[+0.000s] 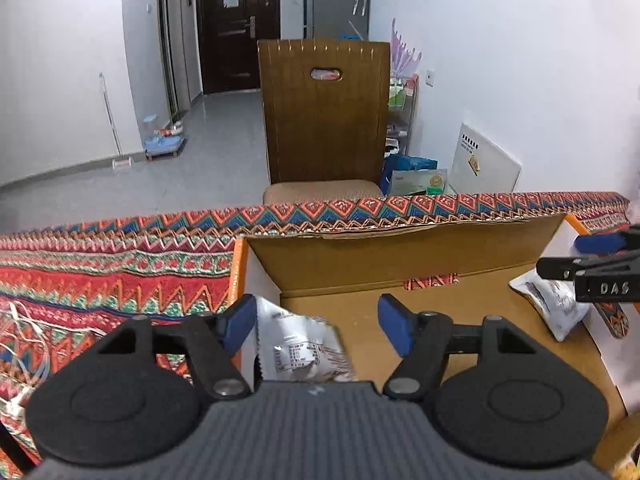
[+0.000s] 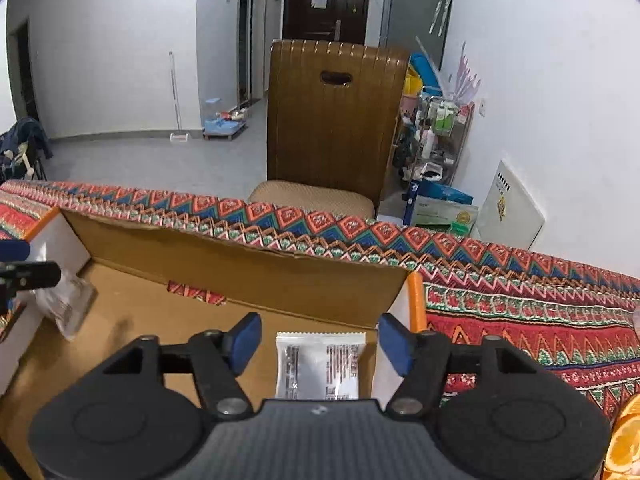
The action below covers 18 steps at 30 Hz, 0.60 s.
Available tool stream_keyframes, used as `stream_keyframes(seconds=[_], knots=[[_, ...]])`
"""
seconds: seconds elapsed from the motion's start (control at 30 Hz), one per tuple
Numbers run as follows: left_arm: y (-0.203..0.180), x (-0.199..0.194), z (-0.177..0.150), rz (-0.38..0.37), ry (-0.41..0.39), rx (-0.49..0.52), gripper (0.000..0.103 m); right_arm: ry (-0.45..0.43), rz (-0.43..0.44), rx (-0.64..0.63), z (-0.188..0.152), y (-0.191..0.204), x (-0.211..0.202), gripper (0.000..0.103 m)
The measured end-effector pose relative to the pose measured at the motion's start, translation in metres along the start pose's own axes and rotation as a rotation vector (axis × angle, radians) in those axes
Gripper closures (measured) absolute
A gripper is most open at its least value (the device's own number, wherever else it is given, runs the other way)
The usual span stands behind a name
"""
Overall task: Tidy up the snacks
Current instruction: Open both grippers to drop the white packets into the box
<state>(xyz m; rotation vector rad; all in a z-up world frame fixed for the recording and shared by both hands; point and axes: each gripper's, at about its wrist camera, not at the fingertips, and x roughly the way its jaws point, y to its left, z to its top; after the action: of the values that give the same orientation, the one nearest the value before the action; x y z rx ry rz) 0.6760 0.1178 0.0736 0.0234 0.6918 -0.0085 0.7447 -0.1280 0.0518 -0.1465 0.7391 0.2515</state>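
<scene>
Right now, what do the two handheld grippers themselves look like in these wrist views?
Both match: the left gripper and right gripper each have a dark grey ribbed body, two round black discs, black linkage arms with silver pivot pins, and blue pads on the fingers. In the left view, the right gripper's side carries white lettering. No cables, hands or sleeves show.

1. The left gripper [image 1: 318, 326] points forward and downward, its two blue-padded fingers [image 1: 240, 322] spread apart and pressing on nothing.
2. The right gripper [image 2: 320, 340] is tilted down the same way, its blue pads [image 2: 394, 342] also standing wide with a clear gap on each side.
3. The two grippers sit side by side at about the same height: the right one's tip [image 1: 592, 268] shows at the right edge of the left wrist view, and the left one's tip [image 2: 24, 270] at the left edge of the right wrist view.
</scene>
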Motion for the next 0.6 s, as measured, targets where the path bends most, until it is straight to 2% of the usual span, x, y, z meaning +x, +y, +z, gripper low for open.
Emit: stream_keyframes(seconds=[0.07,0.23,0.37,0.5,0.57,0.6], knots=[[-0.005,-0.016,0.000,-0.015,-0.020,0.025,0.027,-0.022,0.007,0.019,-0.001,-0.003,-0.017,0.022],[-0.006,-0.073,0.000,-0.047,-0.071,0.027,0.023,-0.089,0.030,0.002,-0.008,-0.005,-0.083,0.019],[-0.011,-0.135,-0.006,-0.070,-0.119,-0.006,0.021,-0.130,0.051,0.006,-0.022,-0.009,-0.140,0.013],[-0.019,-0.197,-0.036,-0.134,-0.187,-0.026,0.014,-0.183,0.081,0.018,-0.060,-0.009,-0.198,0.008],[-0.026,-0.226,-0.056,-0.137,-0.229,-0.028,0.012,-0.201,0.094,0.027,-0.082,-0.009,-0.221,0.008],[-0.029,-0.238,-0.065,-0.134,-0.247,-0.030,0.008,-0.212,0.099,0.032,-0.092,-0.008,-0.232,0.008]])
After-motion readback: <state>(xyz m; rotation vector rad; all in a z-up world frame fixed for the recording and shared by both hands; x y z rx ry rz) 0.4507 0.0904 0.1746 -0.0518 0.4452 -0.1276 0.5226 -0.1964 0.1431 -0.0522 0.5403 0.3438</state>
